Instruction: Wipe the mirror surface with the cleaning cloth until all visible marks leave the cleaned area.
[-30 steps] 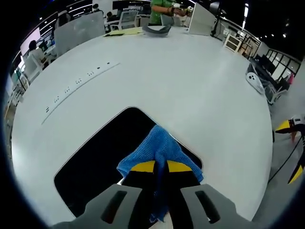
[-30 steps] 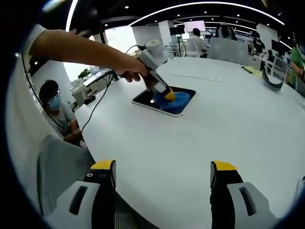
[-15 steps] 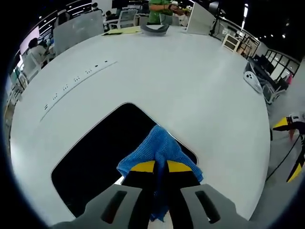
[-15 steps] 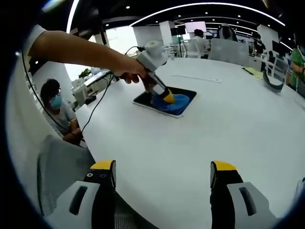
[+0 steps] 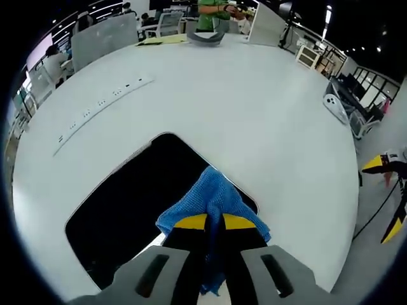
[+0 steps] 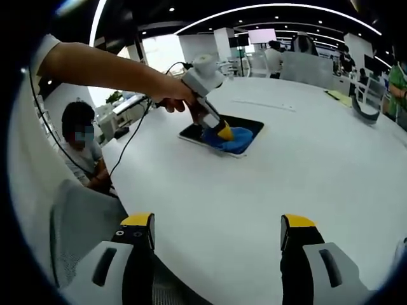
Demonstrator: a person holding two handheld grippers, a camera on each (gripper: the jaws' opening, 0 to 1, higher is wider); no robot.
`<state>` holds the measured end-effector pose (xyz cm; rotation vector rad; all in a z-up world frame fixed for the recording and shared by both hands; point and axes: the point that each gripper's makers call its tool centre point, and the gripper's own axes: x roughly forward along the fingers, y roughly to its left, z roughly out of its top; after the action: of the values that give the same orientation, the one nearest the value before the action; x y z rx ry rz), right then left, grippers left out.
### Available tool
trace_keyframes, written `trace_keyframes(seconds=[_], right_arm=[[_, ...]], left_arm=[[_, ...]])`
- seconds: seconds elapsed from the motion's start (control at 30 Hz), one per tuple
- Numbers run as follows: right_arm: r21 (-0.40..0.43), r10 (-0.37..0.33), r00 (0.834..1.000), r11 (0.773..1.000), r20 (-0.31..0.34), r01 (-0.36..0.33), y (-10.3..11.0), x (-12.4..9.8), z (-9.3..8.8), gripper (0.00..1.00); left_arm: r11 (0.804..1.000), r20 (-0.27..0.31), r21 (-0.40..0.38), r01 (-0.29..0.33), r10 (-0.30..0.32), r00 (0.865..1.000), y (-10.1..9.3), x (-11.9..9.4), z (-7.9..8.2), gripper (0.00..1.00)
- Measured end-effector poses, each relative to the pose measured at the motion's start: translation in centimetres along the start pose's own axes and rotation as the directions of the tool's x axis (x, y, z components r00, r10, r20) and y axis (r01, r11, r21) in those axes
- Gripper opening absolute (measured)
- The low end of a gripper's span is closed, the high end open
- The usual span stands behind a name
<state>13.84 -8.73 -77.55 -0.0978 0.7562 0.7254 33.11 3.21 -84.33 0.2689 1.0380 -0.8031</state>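
A dark rectangular mirror (image 5: 127, 197) lies flat on the white table (image 5: 254, 114). My left gripper (image 5: 214, 222) is shut on a blue cleaning cloth (image 5: 213, 197), pressing it onto the mirror near its right corner. In the right gripper view the mirror (image 6: 248, 124) lies far across the table, with the blue cloth (image 6: 232, 138) on it under the left gripper (image 6: 222, 131), held by a person's hand (image 6: 168, 92). My right gripper (image 6: 217, 230) hangs open over bare table near its front edge, its yellow-tipped jaws wide apart with nothing between them.
A long power strip (image 5: 102, 105) lies on the table left of the mirror. A grey curved object (image 5: 208, 38) and papers sit at the far edge near a standing person. A seated person (image 6: 82, 149) and cables (image 6: 127, 136) are beside the table.
The left gripper with the cloth has slid a little along the mirror; in its view the mirror and table have shifted slightly up and left. The right gripper has stayed still.
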Motion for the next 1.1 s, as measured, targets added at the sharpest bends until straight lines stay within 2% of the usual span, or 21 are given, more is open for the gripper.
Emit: trace_keyframes(seconds=[0.1, 0.43, 1.1], right_arm=[[0.000, 0.001, 1.000, 1.000, -0.001, -0.001, 0.1, 0.0, 0.0, 0.80], [-0.008, 0.005, 1.000, 1.000, 0.000, -0.005, 0.2, 0.1, 0.2, 0.80], [-0.006, 0.005, 1.000, 1.000, -0.006, -0.005, 0.1, 0.0, -0.2, 0.80]], left_arm=[[1.000, -0.004, -0.029, 0.008, -0.008, 1.000, -0.2, 0.0, -0.2, 0.05], [1.000, -0.010, -0.016, 0.010, -0.010, 1.000, -0.7, -0.1, -0.5, 0.06], [1.000, -0.010, -0.018, 0.016, -0.016, 1.000, -1.5, 0.3, 0.0, 0.05]])
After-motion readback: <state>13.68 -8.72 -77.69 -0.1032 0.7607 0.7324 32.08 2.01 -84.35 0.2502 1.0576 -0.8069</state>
